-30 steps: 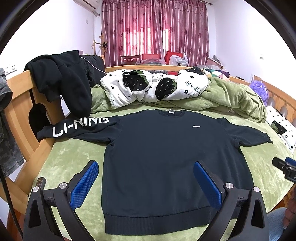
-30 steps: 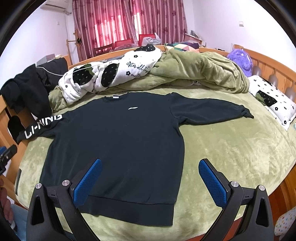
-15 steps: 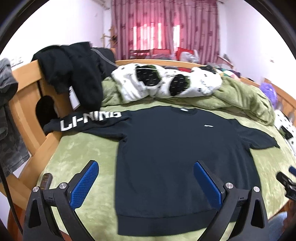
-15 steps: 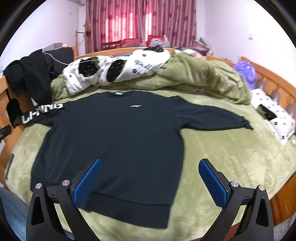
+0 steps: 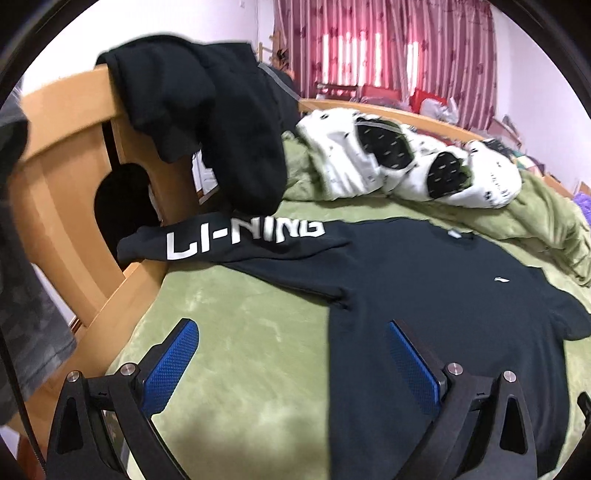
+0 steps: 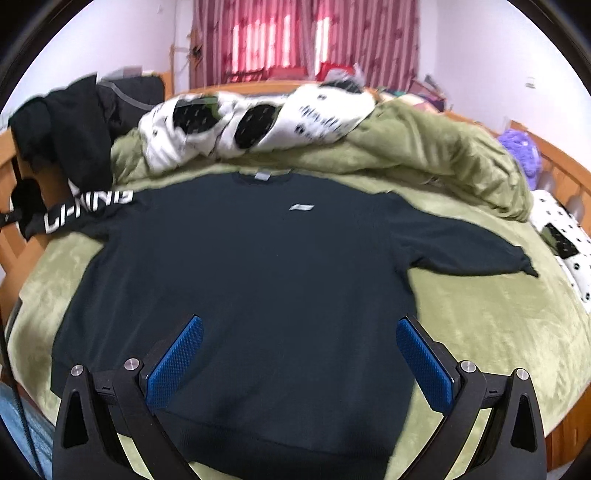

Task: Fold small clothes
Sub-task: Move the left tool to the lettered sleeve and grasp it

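Swinging leftward since a moment ago, the left gripper (image 5: 291,354) now looks over the sweatshirt's lettered sleeve, while the right gripper (image 6: 301,354) has slid from the right edge of the garment to above the middle of its hem. Both grippers are spread wide and hold nothing; each has black angular arms with round metal screw heads and flat blue pads (image 5: 170,363) with a fine knurled grid.

Below the right gripper lies the dark navy sweatshirt (image 6: 258,266), face up and flat on the bed, sleeves stretched out to either side, a ribbed band along its hem and a small white logo on the chest. Below the left gripper, one pad hangs over bare blanket and the other over the sweatshirt's side edge. The left sleeve (image 5: 236,240) carries blocky white "LI-NING" lettering, and its cuff reaches the wooden bed frame (image 5: 66,177), smooth, orange-toned, with a rounded cut-out.

The green blanket (image 5: 236,332) under the garment is plush and mottled; farther back it bunches into thick folds. On that heap lies a white padded quilt (image 6: 258,118) with black spotted patches. A limp black garment (image 5: 207,118) drapes over the frame's top rail. Pink pleated curtains (image 6: 306,33) cover the far window.
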A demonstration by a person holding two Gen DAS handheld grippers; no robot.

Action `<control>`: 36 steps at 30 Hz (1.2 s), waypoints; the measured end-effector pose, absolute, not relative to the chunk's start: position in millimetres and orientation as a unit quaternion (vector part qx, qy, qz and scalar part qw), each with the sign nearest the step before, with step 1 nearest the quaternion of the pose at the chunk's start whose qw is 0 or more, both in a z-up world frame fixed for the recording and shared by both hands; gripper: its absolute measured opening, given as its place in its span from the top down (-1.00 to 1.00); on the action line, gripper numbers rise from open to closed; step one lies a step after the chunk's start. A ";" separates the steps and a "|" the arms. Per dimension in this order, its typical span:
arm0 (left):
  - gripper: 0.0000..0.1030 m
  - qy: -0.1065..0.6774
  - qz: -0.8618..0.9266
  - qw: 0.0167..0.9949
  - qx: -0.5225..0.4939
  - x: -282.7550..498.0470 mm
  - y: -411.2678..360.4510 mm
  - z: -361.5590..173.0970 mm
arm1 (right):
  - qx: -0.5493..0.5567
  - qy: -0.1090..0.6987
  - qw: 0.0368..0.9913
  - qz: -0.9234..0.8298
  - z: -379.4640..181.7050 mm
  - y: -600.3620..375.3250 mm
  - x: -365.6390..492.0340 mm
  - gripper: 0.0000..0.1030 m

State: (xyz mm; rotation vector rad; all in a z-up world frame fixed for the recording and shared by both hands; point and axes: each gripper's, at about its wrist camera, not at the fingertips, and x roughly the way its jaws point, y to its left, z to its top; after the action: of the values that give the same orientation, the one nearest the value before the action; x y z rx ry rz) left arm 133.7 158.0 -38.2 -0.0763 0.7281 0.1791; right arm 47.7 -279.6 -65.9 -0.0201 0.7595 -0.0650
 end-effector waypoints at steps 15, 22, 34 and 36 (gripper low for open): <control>-0.79 0.391 0.120 0.908 -0.087 235.4 238.7 -123.2 | -0.009 0.380 0.925 -0.024 -111.4 -245.6 93.5 -0.85; -0.78 0.388 0.149 0.903 -0.110 281.1 285.6 -141.4 | -0.009 0.370 0.929 -0.027 -115.0 -237.3 121.1 -0.82; -0.50 0.401 0.139 0.877 -0.225 353.6 327.7 -189.7 | -0.048 0.380 0.924 -0.019 -134.3 -216.5 150.8 -0.82; -0.39 0.403 0.132 0.873 -0.239 358.9 333.9 -196.0 | -0.066 0.381 0.922 -0.018 -134.6 -215.3 151.8 -0.82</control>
State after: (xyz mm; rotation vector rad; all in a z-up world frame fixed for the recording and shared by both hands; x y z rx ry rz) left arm 358.9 333.9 -196.0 -0.4986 0.8423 0.2763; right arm 151.8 -215.3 -134.6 -0.1351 0.7814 -0.0365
